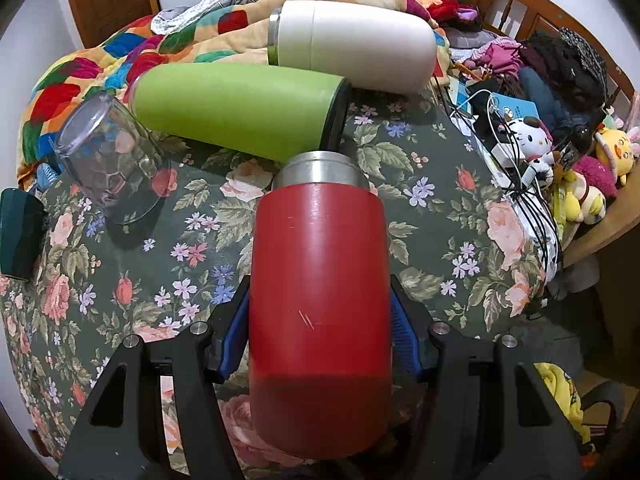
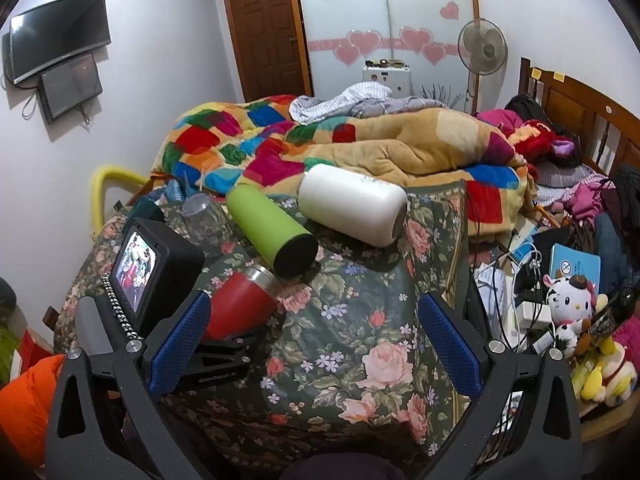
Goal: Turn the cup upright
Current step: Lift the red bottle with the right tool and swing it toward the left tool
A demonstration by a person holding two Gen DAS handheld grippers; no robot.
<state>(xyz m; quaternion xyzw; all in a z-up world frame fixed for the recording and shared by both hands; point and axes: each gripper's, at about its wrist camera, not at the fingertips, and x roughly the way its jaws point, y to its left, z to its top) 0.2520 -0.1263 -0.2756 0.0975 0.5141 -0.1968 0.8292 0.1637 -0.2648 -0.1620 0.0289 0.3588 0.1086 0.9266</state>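
My left gripper (image 1: 320,328) is shut on a red cup (image 1: 320,312) with a steel rim; its blue pads press both sides of the body. The cup points away from me, tilted, steel rim toward the green cup. In the right wrist view the red cup (image 2: 240,300) leans on its side in the left gripper (image 2: 224,344), rim up and to the right. My right gripper (image 2: 316,344) is open and empty above the floral cloth (image 2: 360,320), to the right of the red cup.
A green cup (image 1: 240,112) and a white cup (image 1: 356,46) lie on their sides beyond the red cup. A clear glass (image 1: 108,156) stands upside down at the left. A patchwork blanket (image 2: 360,148) lies behind; plush toys (image 2: 568,304) and cables crowd the right.
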